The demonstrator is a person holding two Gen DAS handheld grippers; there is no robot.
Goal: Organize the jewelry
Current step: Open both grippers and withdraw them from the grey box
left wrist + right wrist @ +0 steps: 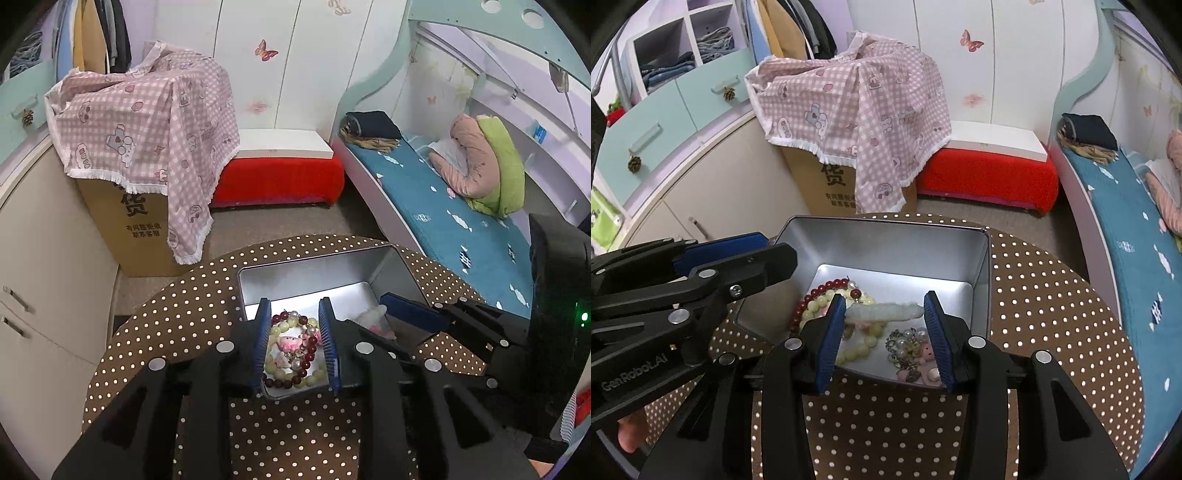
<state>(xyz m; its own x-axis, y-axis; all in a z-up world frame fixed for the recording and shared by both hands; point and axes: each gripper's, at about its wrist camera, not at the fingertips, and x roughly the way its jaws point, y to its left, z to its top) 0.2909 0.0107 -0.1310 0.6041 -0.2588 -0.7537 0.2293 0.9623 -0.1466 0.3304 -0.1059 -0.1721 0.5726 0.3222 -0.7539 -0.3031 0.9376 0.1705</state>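
An open silver tin [314,266] stands on a round table with a brown dotted cloth [184,314]. Dark red and pale green bead bracelets with pink charms [291,347] lie on its floor. My left gripper [294,306] hovers over them, its blue pads apart and clear of the beads. The right wrist view shows the tin [886,240], the bracelets [816,302] and a pearl chain with pink charms [912,350]. My right gripper [884,302] is shut on a white fuzzy band [882,312] spanning pad to pad above the tin floor. The left gripper [779,247] reaches in from the left.
Behind the table stands a cardboard box under a pink checked cloth [147,122], with a red stool [277,181] beside it. A bed with a blue sheet [443,221] runs along the right and cream cabinets [37,258] along the left. A hand [628,439] shows at the lower left.
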